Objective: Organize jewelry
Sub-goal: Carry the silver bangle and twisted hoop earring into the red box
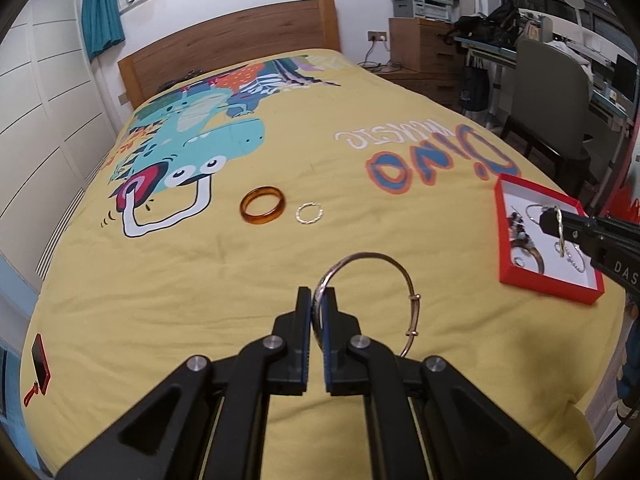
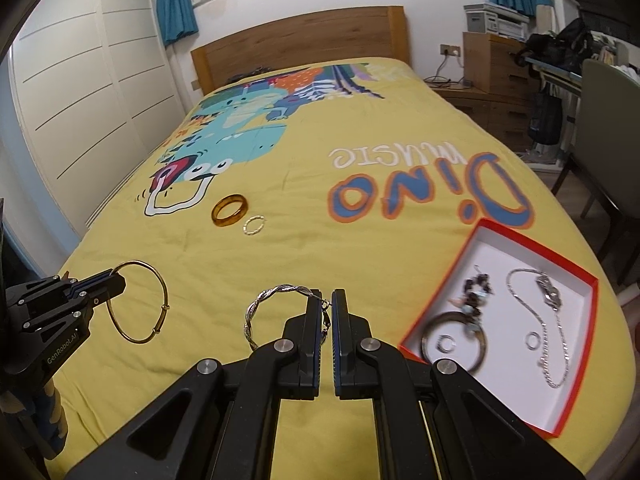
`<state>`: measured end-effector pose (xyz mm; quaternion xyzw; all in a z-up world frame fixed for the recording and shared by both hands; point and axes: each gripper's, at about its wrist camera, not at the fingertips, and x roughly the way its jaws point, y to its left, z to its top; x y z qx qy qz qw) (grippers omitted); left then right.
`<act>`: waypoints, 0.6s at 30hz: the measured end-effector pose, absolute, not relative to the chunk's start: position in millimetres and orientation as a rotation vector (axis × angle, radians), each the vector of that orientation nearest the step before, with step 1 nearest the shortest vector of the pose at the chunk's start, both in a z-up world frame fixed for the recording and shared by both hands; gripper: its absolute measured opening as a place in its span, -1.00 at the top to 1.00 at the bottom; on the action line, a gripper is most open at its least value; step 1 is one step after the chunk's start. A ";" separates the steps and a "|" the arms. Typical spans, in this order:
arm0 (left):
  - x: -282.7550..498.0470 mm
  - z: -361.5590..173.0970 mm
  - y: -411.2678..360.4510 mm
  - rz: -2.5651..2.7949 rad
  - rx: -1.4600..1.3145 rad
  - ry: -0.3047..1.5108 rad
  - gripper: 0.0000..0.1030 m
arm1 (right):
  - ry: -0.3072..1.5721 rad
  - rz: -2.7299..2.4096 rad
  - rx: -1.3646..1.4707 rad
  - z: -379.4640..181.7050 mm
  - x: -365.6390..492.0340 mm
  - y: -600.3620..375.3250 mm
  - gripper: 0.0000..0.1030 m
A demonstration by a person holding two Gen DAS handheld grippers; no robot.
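Observation:
My left gripper (image 1: pixel 318 300) is shut on a thin gold bangle (image 1: pixel 400 276) and holds it above the yellow bedspread; it shows at the left of the right wrist view (image 2: pixel 116 280) with the bangle (image 2: pixel 160 288). My right gripper (image 2: pixel 327 300) is shut on a twisted silver bracelet (image 2: pixel 276 292), to the left of the red jewelry box (image 2: pixel 576 360); in the left wrist view the right gripper (image 1: pixel 556 220) is over the box (image 1: pixel 552 290). An amber bangle (image 1: pixel 263 205) and a small gold ring (image 1: pixel 309 213) lie on the bed.
The box holds a silver chain (image 2: pixel 556 344), a beaded piece (image 2: pixel 476 288), a dark bangle and small rings. A wooden headboard (image 2: pixel 300 40) is at the far end. A chair (image 1: pixel 552 92) and desk stand right of the bed. A red object (image 1: pixel 40 360) lies at the left edge.

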<state>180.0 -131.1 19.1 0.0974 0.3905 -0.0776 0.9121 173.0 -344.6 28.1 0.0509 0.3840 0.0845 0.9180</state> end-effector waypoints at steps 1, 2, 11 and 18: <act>179.4 19.6 -133.8 -0.162 0.204 0.804 0.92 | 0.787 0.170 0.107 29.3 170.6 -347.9 0.91; 178.6 19.8 -136.5 -0.164 0.207 0.804 0.92 | 0.785 0.167 0.110 30.3 168.7 -351.7 0.91; 171.3 21.4 -165.2 -0.190 0.234 0.803 0.92 | 0.765 0.140 0.137 34.4 153.1 -381.8 0.91; 174.3 14.9 -193.9 -0.222 0.247 0.822 0.91 | 0.758 0.105 0.151 34.9 146.4 -413.4 0.91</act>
